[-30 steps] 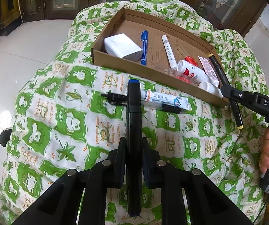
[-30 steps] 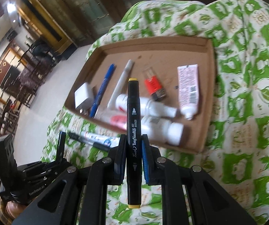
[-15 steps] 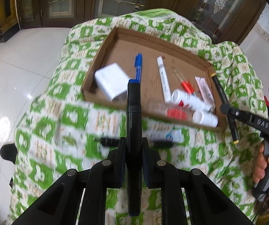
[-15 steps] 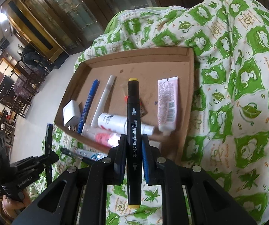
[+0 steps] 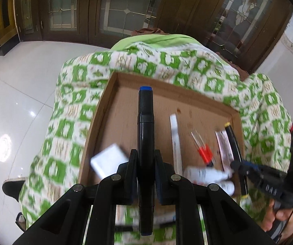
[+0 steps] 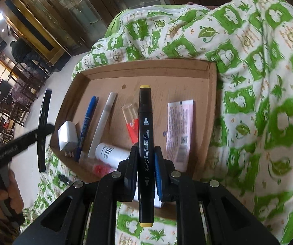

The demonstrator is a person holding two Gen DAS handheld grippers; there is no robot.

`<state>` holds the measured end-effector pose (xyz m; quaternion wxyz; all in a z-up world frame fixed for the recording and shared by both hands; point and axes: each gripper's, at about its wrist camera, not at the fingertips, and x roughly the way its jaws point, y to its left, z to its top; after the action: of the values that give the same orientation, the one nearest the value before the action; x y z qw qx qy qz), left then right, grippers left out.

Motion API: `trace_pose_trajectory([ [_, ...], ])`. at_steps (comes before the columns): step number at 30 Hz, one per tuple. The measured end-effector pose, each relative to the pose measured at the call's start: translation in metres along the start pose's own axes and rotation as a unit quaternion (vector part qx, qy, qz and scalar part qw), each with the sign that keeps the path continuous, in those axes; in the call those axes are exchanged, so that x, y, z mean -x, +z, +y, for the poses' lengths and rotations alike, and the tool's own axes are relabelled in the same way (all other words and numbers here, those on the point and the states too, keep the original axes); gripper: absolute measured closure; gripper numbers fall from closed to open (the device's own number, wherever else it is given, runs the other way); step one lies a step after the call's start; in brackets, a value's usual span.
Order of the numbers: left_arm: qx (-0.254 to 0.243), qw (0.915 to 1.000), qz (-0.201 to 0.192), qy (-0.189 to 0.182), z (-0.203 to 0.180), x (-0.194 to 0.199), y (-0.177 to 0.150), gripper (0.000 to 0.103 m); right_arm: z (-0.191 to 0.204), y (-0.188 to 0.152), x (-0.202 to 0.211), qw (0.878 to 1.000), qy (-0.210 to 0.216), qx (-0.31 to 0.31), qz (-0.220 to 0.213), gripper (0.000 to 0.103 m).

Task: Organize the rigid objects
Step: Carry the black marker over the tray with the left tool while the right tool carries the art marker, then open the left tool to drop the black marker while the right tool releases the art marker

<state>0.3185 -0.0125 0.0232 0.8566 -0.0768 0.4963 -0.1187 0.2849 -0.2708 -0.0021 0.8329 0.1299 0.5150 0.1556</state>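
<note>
Most of the sorting looks done: the cardboard tray (image 6: 146, 69) on the green-patterned cloth (image 6: 258, 81) already holds a white charger (image 6: 67, 135) at its left end, then a blue pen (image 6: 88, 120), a white pen (image 6: 104, 120), an orange-and-clear piece (image 6: 131, 118), a white bottle (image 6: 111, 153) against the near wall, and a pink tube (image 6: 179, 128) toward the right end. Two markers are on their way in. The left gripper (image 5: 145, 163) has its jaws clamped on a blue-capped marker (image 5: 145, 126), held above the tray's left half. The right gripper (image 6: 145, 163) has its jaws clamped on a yellow-capped marker (image 6: 145, 126), poised over the tray's middle, between the orange piece and the pink tube. Neither marker has been set down yet. Outside the tray, just past its near wall, a dark pen (image 6: 64, 179) lies on the cloth; in the blurred left view something pale lies there too. So I judge two placements and that small remainder are left.
</note>
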Motion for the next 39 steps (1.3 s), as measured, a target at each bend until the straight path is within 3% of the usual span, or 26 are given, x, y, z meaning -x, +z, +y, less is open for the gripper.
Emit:
trace_pose_trajectory([
  [12, -0.005, 0.9993, 0.017, 0.034, 0.005, -0.049, 0.038, 0.089, -0.006, 0.021, -0.033, 0.999, -0.024, 0.009, 0.022, 0.089],
  [25, -0.008, 0.9978, 0.032, 0.058, 0.009, -0.080, 0.041, 0.089, -0.005, 0.034, -0.054, 0.999, -0.026, 0.000, 0.023, 0.089],
  [34, -0.008, 0.9975, 0.024, 0.065, 0.014, -0.083, 0.046, 0.088, -0.003, 0.043, -0.059, 1.000, -0.025, 0.001, 0.001, 0.086],
  [36, -0.007, 0.9976, 0.018, 0.067, 0.016, -0.079, 0.045, 0.080, -0.001, 0.043, -0.058, 1.000, -0.020, 0.000, -0.005, 0.075],
  [38, -0.008, 0.9976, 0.008, 0.068, 0.014, -0.071, 0.044, 0.057, 0.002, 0.041, -0.055, 1.000, -0.010, 0.005, -0.010, 0.064],
  [39, -0.012, 0.9976, 0.003, 0.068, 0.012, -0.068, 0.042, 0.055, 0.004, 0.039, -0.054, 1.000, -0.010, 0.009, -0.013, 0.060],
])
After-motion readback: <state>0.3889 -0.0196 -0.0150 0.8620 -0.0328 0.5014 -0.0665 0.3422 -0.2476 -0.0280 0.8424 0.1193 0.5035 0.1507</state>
